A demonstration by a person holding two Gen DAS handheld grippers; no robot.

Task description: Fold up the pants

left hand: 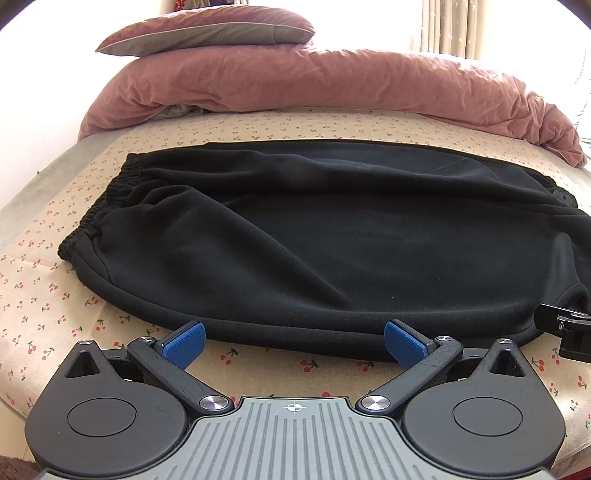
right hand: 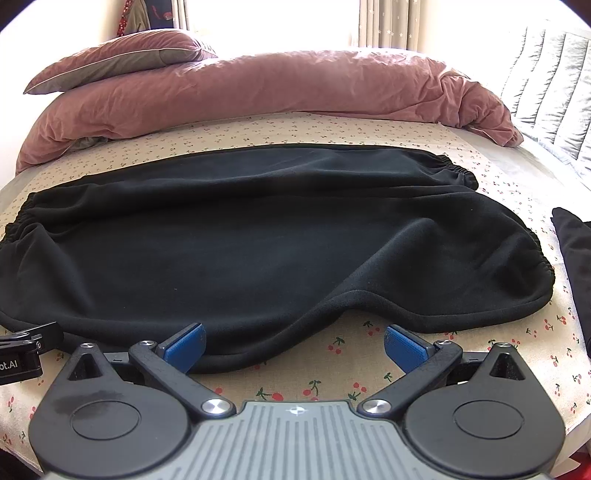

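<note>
**Black pants lie flat on the bed, both grippers spread at the near hem**

The black fleece pants (left hand: 303, 229) lie folded across the cherry-print sheet (left hand: 44, 288), their long side running left to right. In the left wrist view the gathered elastic edge (left hand: 110, 192) sits at the far left; in the right wrist view another gathered elastic edge (right hand: 532, 236) shows at the right.

The left gripper (left hand: 293, 341) sits at the near fold of the pants with its blue pads (left hand: 184, 341) wide apart. The fabric edge lies between and just past them, gripped by neither. The right gripper (right hand: 295, 347) is likewise spread wide, holding nothing. Its left pad (right hand: 186, 347) is right at the cloth edge (whether it touches cannot be told), while the right pad stands over bare sheet where the pants edge curves away.

Each gripper shows in the other's view: the right one at the right rim of the left view, the left one at the left rim of the right view.

Beyond the pants a dusty-pink duvet (left hand: 332, 85) is bunched along the far side, with a pink-and-grey pillow (left hand: 207, 31) on top. A second dark cloth (right hand: 576, 266) lies at the right edge.
</note>
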